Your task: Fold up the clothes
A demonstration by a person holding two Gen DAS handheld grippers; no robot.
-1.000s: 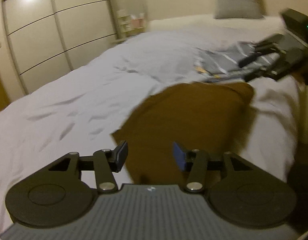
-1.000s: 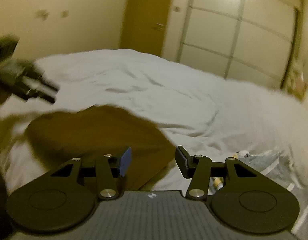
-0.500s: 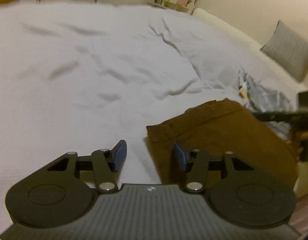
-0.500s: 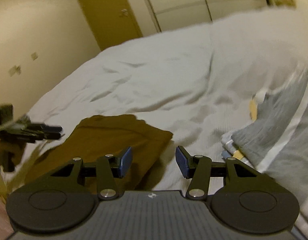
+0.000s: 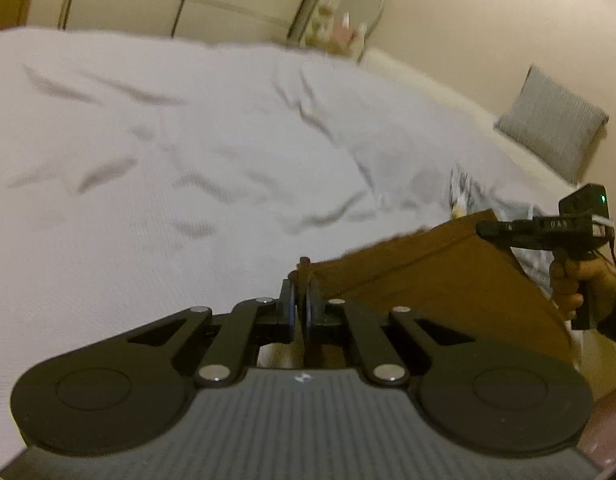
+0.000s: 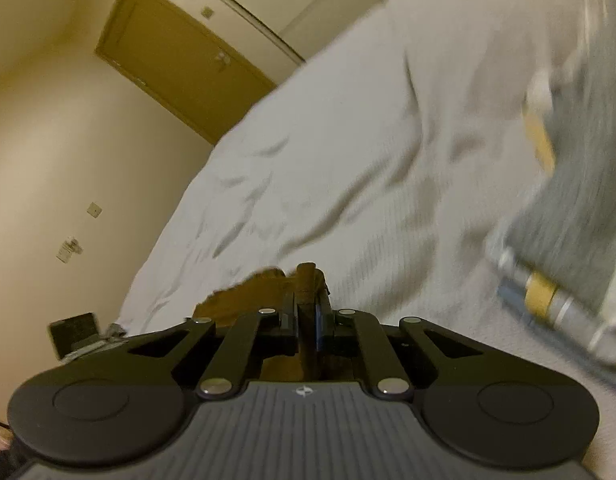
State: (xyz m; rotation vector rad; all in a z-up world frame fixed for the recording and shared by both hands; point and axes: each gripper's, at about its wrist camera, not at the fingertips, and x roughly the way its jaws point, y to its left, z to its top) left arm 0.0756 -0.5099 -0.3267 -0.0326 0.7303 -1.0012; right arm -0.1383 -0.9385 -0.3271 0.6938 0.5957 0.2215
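Left wrist view: left gripper (image 5: 299, 307) and right gripper (image 6: 307, 312), open 0.5 s ago, now pinch brown garment (image 5: 448, 280) corners; fold lift likely.

The brown garment (image 5: 448, 280) is matt woven cloth, its lifted edge smooth and taut above the bedspread (image 5: 188, 160) — pale cloth with a fine ribbed texture, softly creased. The left gripper (image 5: 300, 300) is matt black plastic with shiny metal pins; beyond the bedspread, a door (image 6: 180, 60) looks like matt wood.
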